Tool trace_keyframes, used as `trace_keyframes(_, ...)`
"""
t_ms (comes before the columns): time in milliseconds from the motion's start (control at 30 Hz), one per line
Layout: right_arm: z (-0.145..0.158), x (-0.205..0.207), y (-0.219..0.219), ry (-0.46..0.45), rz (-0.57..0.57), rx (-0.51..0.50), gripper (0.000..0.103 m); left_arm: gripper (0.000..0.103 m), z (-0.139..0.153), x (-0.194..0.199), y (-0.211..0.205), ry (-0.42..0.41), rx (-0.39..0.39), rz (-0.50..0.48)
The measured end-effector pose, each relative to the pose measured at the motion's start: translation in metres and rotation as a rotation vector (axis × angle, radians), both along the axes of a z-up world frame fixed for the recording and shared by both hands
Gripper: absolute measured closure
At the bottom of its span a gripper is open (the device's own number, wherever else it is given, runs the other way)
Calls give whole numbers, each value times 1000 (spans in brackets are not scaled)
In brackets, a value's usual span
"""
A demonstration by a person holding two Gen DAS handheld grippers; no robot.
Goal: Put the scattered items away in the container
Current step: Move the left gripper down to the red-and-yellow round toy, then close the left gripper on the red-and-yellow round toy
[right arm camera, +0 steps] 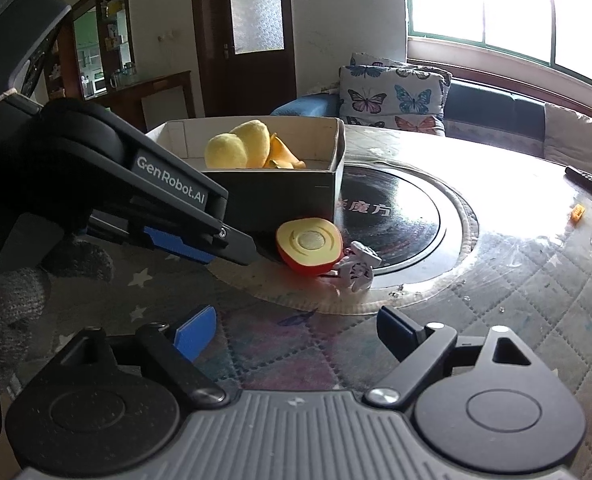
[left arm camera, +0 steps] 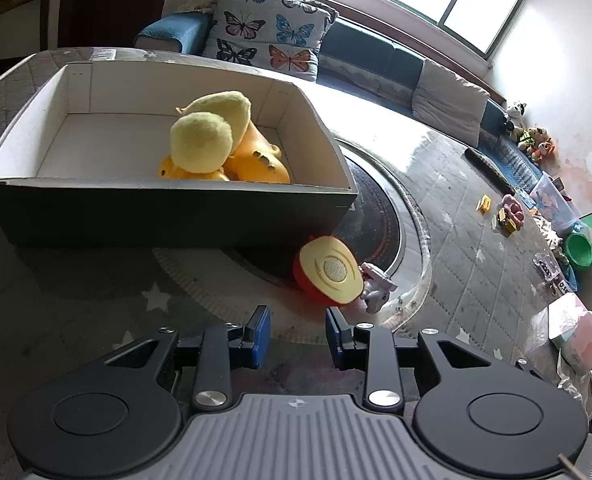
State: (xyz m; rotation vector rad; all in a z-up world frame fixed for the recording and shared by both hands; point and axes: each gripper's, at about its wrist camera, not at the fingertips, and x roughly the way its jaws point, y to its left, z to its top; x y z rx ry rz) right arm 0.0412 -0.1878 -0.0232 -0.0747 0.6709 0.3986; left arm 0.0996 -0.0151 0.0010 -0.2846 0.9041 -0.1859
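A dark cardboard box (left arm camera: pixel 167 212) with a white inside stands on the table and holds yellow plush toys (left arm camera: pixel 203 140) and orange toys (left arm camera: pixel 255 160). A red toy apple half (left arm camera: pixel 330 276), cut face up, lies just outside the box's right corner, with a small white figure (left arm camera: pixel 376 288) touching it. My left gripper (left arm camera: pixel 298 336) is open and empty, just short of the apple half. In the right wrist view the box (right arm camera: pixel 279 196), apple half (right arm camera: pixel 310 250) and figure (right arm camera: pixel 356 268) lie ahead. My right gripper (right arm camera: pixel 296 332) is open and empty. The left gripper (right arm camera: pixel 199 244) reaches in from the left.
A round black hotplate (right arm camera: pixel 396 224) sits in the table's middle, right of the box. Small yellow toys (left arm camera: pixel 506 218), a green bowl (left arm camera: pixel 580 248), a remote (left arm camera: pixel 488 170) and packets lie at the far right. A sofa with butterfly cushions (left arm camera: pixel 267 36) stands behind the table.
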Motion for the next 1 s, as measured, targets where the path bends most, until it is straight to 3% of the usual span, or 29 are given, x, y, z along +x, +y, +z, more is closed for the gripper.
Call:
trace_keyframes(600, -5, 48, 20, 9, 65, -5, 22, 70, -5, 56, -4, 56, -67, 20)
trace_keyframes(1000, -10, 72, 31, 12, 77, -40, 33, 70, -3, 71, -5, 55, -100, -7)
